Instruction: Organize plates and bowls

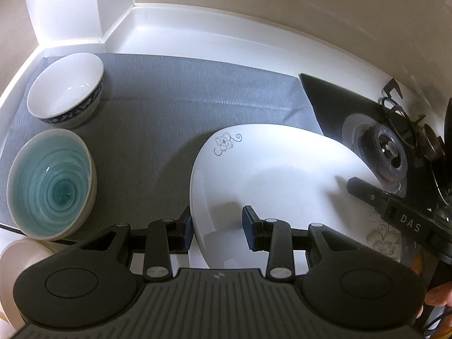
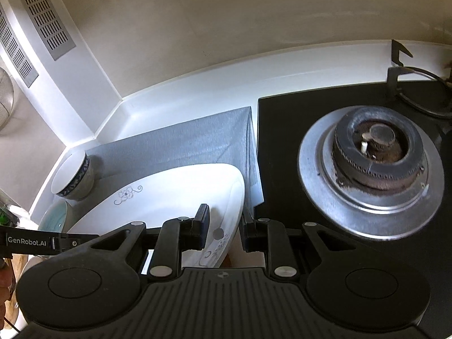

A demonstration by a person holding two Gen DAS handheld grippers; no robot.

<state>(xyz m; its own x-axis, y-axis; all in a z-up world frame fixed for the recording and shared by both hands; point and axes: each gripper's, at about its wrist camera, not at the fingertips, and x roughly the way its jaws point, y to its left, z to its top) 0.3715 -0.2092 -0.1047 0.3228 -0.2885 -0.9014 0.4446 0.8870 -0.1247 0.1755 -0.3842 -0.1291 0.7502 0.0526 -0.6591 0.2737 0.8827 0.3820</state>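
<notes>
Over the grey mat (image 1: pixel 175 90), both grippers, left (image 1: pixel 219 227) and right (image 2: pixel 224 230), clamp the white plate (image 1: pixel 271 169).

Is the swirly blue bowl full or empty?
Empty. The teal bowl sits upright on the grey mat, and its swirled glaze shows bare right down to the bottom.

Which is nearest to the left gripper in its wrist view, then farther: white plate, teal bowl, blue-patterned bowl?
1. White plate: its rim sits between the left gripper fingers.
2. Teal bowl: left, on the grey mat.
3. Blue-patterned bowl: far left corner.
</notes>
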